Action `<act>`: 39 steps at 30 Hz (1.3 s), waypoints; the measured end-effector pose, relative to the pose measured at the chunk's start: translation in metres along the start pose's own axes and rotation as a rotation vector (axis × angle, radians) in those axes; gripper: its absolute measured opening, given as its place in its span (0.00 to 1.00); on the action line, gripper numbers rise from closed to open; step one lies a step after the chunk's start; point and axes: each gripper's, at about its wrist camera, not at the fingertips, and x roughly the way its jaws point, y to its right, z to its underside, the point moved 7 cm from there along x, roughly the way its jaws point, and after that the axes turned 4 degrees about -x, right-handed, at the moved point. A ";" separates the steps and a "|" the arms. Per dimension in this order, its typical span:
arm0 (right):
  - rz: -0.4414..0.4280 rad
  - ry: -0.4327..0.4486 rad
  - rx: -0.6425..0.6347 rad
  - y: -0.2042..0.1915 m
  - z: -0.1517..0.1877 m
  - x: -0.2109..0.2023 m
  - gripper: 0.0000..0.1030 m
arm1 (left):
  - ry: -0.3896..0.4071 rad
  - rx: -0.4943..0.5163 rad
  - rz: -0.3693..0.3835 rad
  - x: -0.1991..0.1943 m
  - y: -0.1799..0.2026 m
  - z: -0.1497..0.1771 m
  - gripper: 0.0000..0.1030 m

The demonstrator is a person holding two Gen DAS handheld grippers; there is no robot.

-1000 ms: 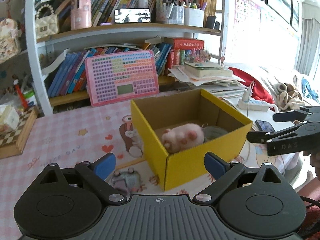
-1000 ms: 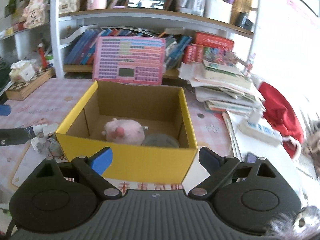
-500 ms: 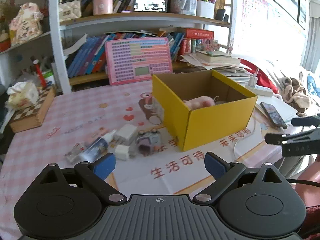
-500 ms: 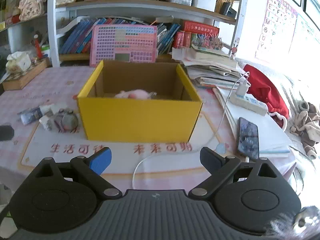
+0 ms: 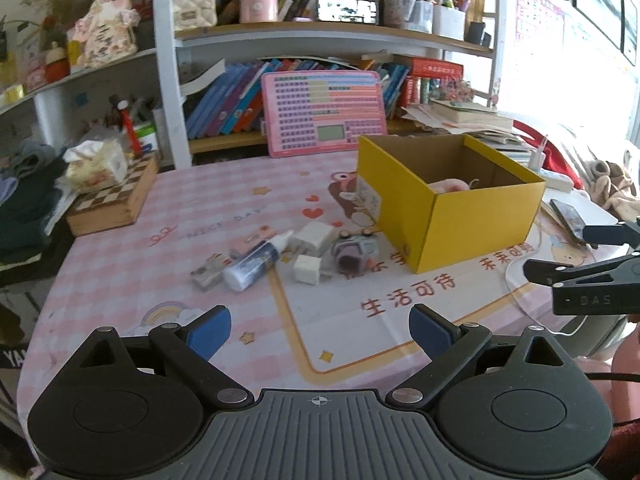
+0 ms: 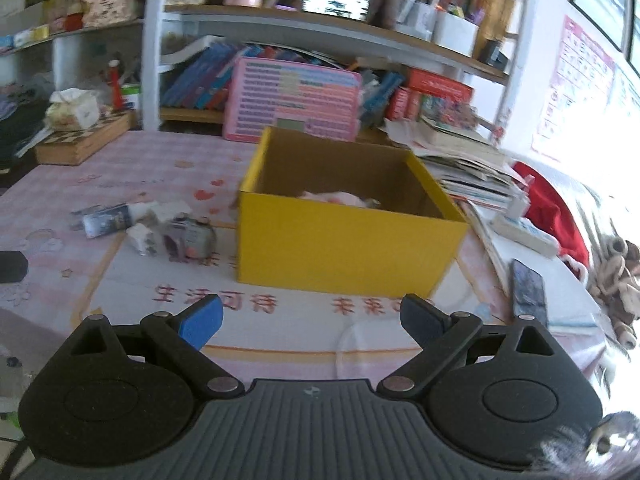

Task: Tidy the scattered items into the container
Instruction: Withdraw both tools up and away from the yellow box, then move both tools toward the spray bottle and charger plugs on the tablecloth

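I am holding both the left gripper (image 5: 320, 330) and right gripper (image 6: 310, 316) spread, empty; box (image 5: 472, 232) sitting mid-frame, bottle (image 5: 256, 264) lying left of it.

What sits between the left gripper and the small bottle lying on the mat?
Nothing visible. The left gripper is open, and only bare tablecloth lies between it and the small bottle. A flat packet touches the bottle's left side and a white cube sits just to its right. The yellow box stands further right.

Pink keyboard toy (image 5: 323, 113), chessboard box (image 5: 114, 195), perhaps phone (image 6: 528, 287).
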 end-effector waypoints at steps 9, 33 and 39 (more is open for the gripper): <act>-0.063 -0.058 0.039 -0.042 0.014 -0.001 0.93 | -0.023 -0.045 -0.043 -0.005 -0.026 0.017 0.95; -0.162 -0.102 -0.051 -0.089 0.019 -0.002 0.93 | -0.069 -0.070 -0.058 -0.007 -0.042 0.040 0.95; -0.164 -0.095 -0.056 -0.094 0.017 -0.004 0.93 | -0.064 -0.061 -0.058 -0.010 -0.044 0.041 0.95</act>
